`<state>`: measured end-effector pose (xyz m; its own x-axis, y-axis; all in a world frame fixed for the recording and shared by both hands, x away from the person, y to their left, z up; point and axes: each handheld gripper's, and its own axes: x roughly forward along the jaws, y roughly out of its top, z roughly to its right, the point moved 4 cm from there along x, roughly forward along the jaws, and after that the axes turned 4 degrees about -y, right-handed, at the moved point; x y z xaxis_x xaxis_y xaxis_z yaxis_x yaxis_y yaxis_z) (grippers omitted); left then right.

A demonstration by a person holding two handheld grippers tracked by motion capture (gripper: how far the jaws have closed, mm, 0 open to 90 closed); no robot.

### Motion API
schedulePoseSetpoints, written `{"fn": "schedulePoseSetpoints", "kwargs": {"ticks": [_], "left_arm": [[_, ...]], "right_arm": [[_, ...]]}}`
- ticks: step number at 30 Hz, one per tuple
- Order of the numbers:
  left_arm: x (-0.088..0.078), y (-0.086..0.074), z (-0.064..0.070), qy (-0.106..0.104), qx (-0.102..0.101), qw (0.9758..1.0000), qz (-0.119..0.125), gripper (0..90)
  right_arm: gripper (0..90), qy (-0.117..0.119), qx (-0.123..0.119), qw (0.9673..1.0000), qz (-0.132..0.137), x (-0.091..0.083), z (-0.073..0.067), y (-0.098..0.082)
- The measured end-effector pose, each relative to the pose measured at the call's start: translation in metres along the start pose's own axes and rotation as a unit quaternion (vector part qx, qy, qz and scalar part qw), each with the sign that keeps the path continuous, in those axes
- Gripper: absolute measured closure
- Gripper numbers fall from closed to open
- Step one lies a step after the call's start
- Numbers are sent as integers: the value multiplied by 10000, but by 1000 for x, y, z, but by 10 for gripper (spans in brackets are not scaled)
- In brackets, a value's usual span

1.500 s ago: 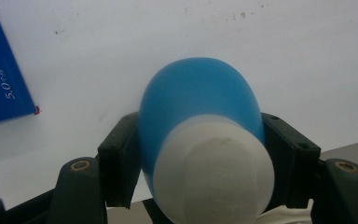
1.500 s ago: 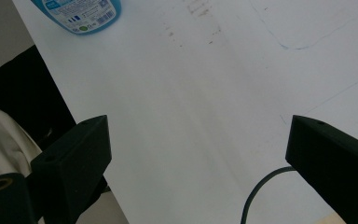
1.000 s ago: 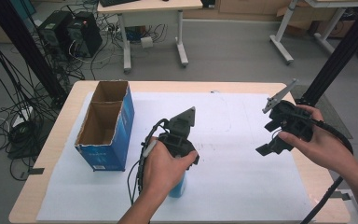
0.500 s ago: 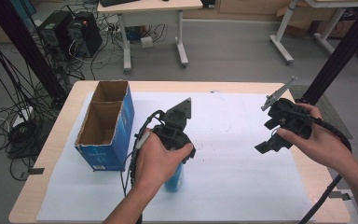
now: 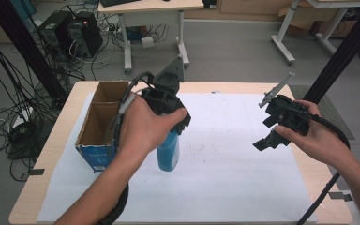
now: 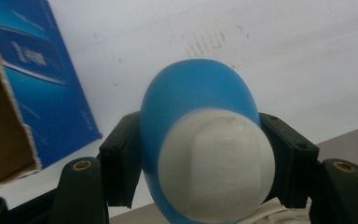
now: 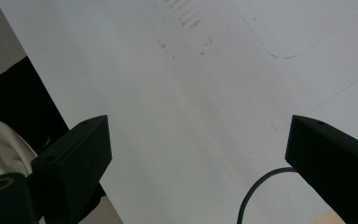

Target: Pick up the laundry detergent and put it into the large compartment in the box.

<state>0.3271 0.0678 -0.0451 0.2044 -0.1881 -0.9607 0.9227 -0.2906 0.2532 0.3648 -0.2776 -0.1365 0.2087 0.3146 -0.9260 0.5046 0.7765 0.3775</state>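
A blue bottle (image 5: 168, 152) with a white cap (image 6: 216, 163) hangs upright above the white sheet, just right of the open cardboard box (image 5: 97, 125). My left gripper (image 5: 171, 125) is shut on its upper part, and both black pads (image 6: 117, 165) press the bottle's sides in the left gripper view. My right gripper (image 5: 266, 140) hovers over the right side of the sheet, jaws wide apart with nothing between them; its pads (image 7: 77, 154) frame bare white paper in the right gripper view.
A white paper sheet (image 5: 243, 178) covers most of the wooden table (image 5: 51, 154). The box has blue printed sides (image 6: 37, 79) and stands at the left edge of the sheet. Cables, computers and desks lie beyond the table's far edge.
My left gripper has lifted the blue bottle and carried it left and away, toward the box. The right gripper has barely moved.
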Motion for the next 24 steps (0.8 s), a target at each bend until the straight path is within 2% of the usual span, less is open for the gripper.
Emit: {"fn": "schedulePoseSetpoints", "kwargs": {"ticks": [3,8,18,24], "left_arm": [[-18,6,-6,8,-27,9999,104,374],[-45,16,-19,-2,-185,9995,263,374],[-94,32,-32,270,-370,9979,464,374],[-113,36,-45,375,-514,9965,549,374]], "right_arm": [[67,18,38,10000,25,0,2,1],[67,23,64,10000,14,1,4,3],[68,21,68,10000,6,2,8,6],[67,41,64,10000,9,3,10,7]]}}
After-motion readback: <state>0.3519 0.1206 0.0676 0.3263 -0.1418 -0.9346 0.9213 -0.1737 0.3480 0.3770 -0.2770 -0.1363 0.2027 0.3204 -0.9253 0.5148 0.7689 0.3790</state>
